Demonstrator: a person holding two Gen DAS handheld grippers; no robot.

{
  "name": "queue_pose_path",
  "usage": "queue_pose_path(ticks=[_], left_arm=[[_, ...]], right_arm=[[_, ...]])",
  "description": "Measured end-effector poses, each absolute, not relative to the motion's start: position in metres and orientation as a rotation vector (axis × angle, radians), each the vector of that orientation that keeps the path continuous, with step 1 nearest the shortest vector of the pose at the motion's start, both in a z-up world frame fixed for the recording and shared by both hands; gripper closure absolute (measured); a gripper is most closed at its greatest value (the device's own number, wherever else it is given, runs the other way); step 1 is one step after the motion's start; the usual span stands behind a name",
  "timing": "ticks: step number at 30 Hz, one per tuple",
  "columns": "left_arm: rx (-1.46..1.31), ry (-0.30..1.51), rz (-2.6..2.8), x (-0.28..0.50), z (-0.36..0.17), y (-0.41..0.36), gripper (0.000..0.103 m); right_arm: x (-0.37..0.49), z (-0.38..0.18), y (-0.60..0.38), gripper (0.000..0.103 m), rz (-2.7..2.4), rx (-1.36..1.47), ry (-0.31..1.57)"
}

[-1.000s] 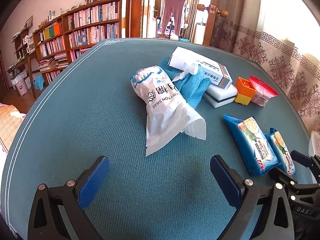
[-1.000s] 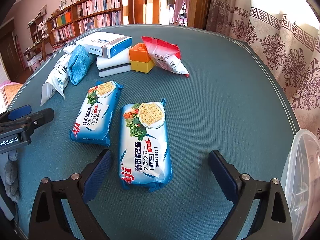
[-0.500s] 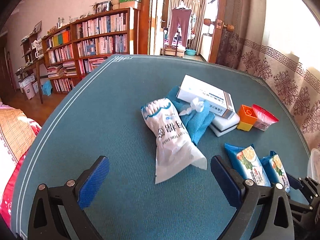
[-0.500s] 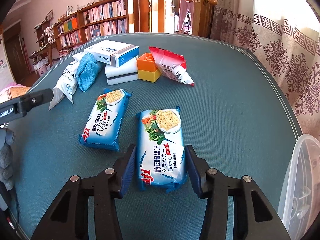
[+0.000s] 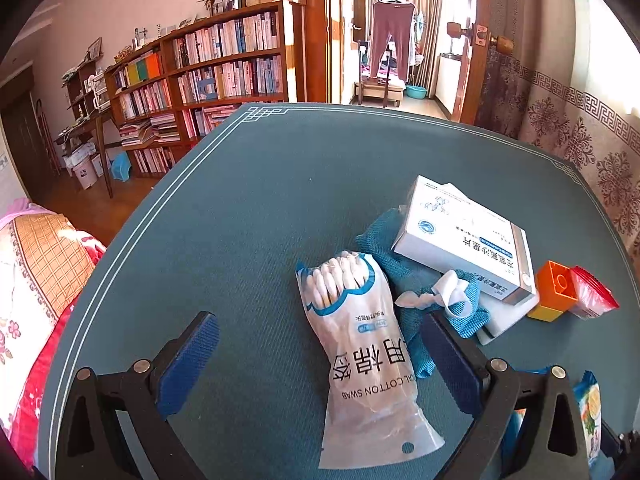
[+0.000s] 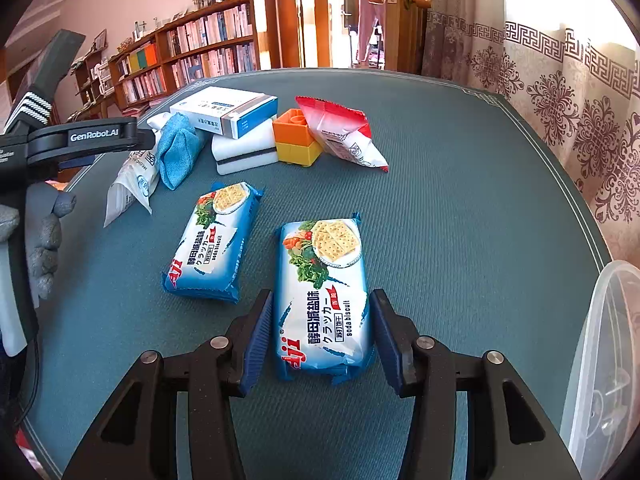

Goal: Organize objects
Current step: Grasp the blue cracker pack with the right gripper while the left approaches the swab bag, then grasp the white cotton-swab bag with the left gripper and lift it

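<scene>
From the left wrist: your left hand-held gripper (image 5: 316,364) stands wide apart astride the cotton swab bag (image 5: 362,354) mid-table (image 5: 240,208), pads clear, seemingly lining up a pick. From the right wrist: your right hand-held gripper (image 6: 322,338) is clamped on the nearer biscuit pack (image 6: 324,296), beside the clear bin (image 6: 600,360) at the table's right edge, likely its destination.
</scene>
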State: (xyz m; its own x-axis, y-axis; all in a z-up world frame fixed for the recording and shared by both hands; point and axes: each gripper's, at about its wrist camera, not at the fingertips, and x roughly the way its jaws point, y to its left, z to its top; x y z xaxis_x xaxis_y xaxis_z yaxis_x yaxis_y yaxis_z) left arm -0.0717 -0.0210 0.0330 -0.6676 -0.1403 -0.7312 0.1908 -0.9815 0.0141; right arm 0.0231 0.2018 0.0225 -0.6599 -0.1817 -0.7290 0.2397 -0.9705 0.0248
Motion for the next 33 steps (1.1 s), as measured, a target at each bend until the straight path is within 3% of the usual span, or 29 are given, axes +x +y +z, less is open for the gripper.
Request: queue_pose_path(ticks=[3, 8, 13, 25, 31, 33], left_arm=[[1.213, 0.169, -2.706, -0.076, 0.029, -0.028, 0.000], [1.222, 0.208, -2.712, -0.075, 0.027, -0.034, 0.012], [1.207, 0.267, -2.754, -0.069, 0.027, -0.040, 0.012], [1.234, 0.198, -2.756, -0.075, 0.023, -0.036, 0.013], [1.276, 0.250, -2.849, -0.075, 0.018, -0.034, 0.045], [1.259, 0.219, -2.856, -0.071, 0.019, -0.031, 0.047]], right_arm=[[0.023, 0.023, 0.202, 0.053, -2.666, 1.159, 0.107], [0.023, 0.022, 0.201, 0.053, -2.668, 1.162, 0.116], [0.023, 0.022, 0.200, 0.053, -2.671, 1.163, 0.129], [0.022, 0.022, 0.199, 0.053, -2.675, 1.165, 0.149], [0.022, 0.022, 0.199, 0.053, -2.674, 1.164, 0.149], [0.022, 0.022, 0.199, 0.053, -2.675, 1.165, 0.153]])
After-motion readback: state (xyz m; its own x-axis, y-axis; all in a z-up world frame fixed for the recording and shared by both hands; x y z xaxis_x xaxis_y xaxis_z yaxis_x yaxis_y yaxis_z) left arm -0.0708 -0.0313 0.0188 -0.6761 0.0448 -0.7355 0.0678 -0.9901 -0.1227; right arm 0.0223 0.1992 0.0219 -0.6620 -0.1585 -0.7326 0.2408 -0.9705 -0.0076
